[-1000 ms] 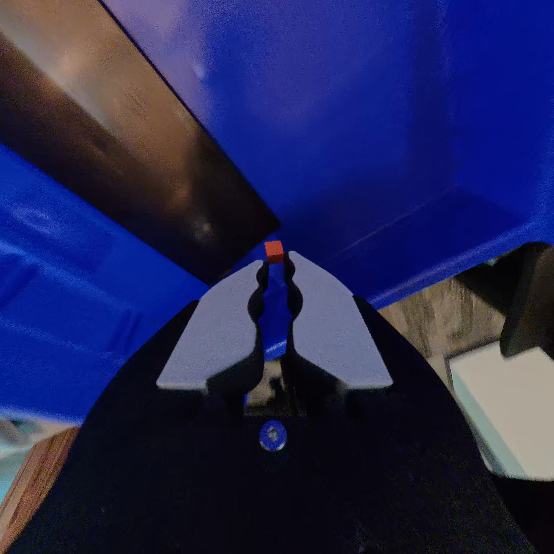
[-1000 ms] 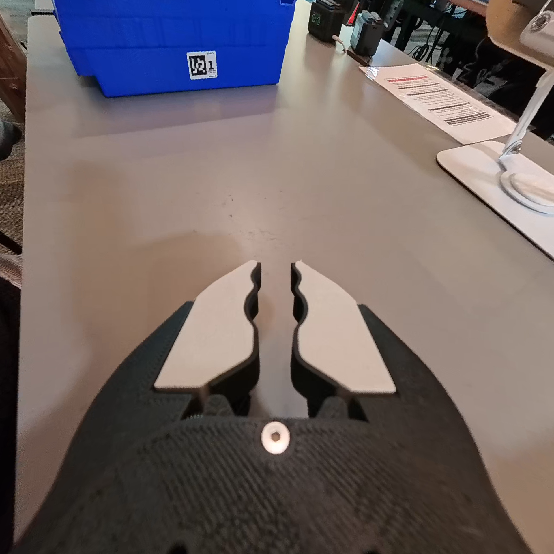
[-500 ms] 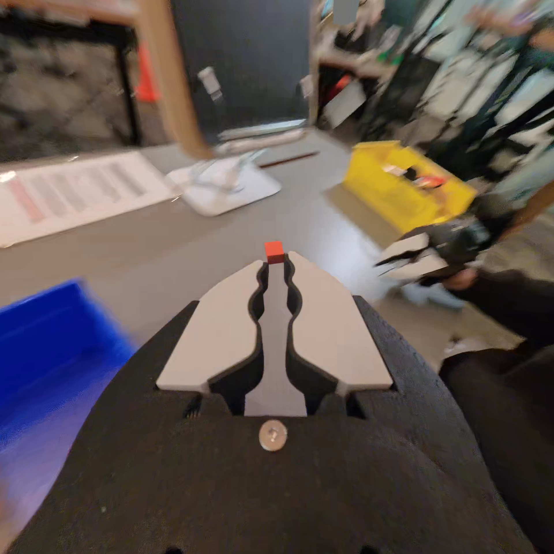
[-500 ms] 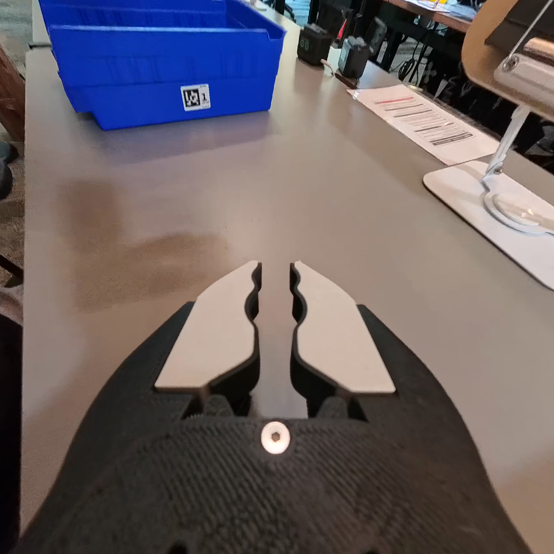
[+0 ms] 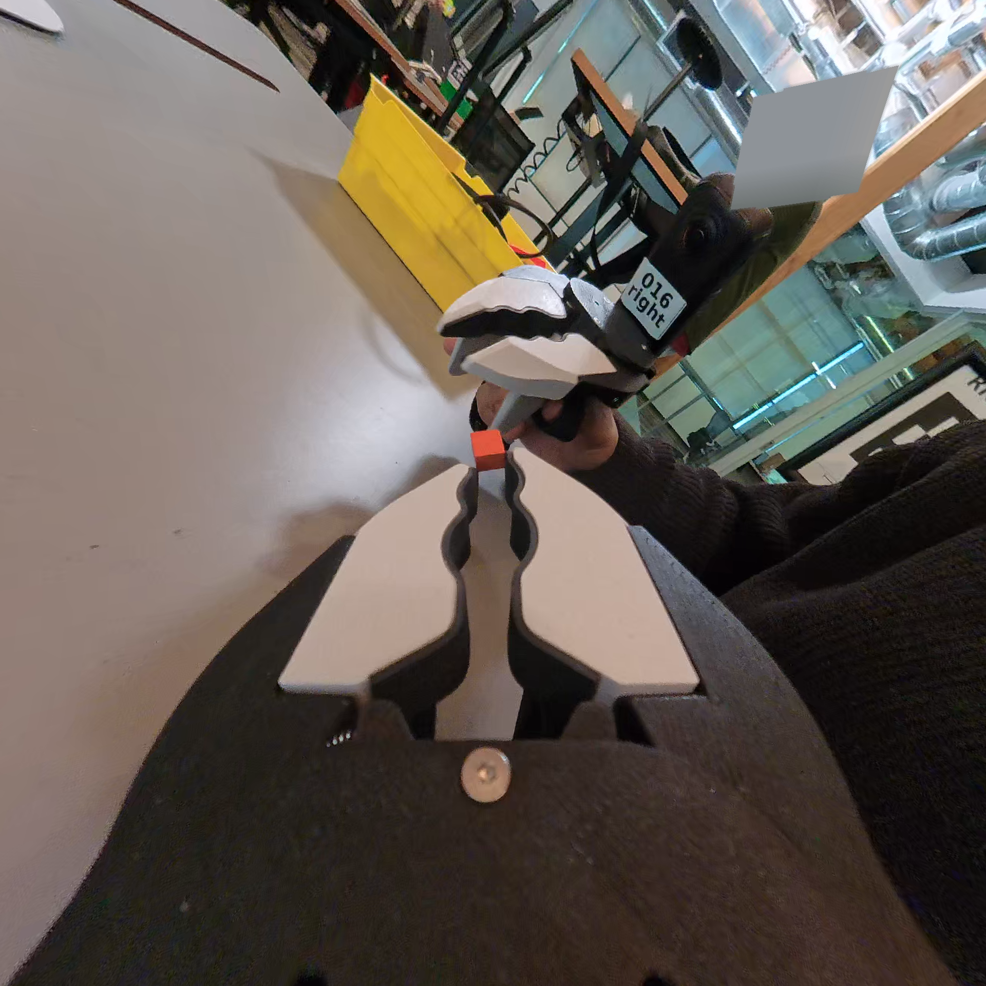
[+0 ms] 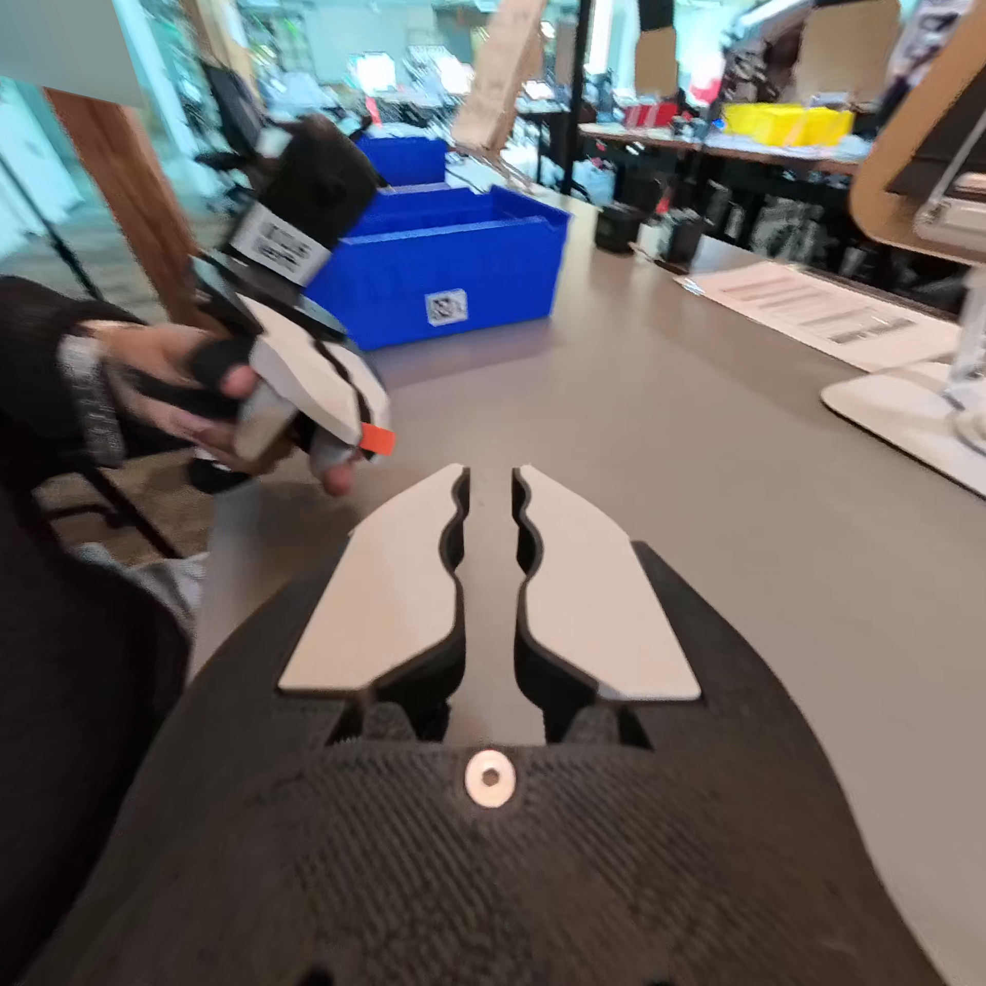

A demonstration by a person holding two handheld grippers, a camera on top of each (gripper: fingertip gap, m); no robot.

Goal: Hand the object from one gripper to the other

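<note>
Above a grey table (image 6: 667,427), small orange cube (image 6: 378,440) pinched at left gripper (image 5: 490,468) fingertips, left of centre frame, just beyond empty, parted right gripper (image 6: 490,472).

Left claw (image 5: 489,469): matt, coarse-textured black plastic body, smooth pale fingers (image 5: 395,587), bright metal screw (image 5: 485,774). Desk (image 5: 160,320): smooth grey, faint sheen. Glossy yellow plastic bin (image 5: 421,203) at 12 o'clock; knitted dark sleeve (image 5: 800,533) at 3.
</note>
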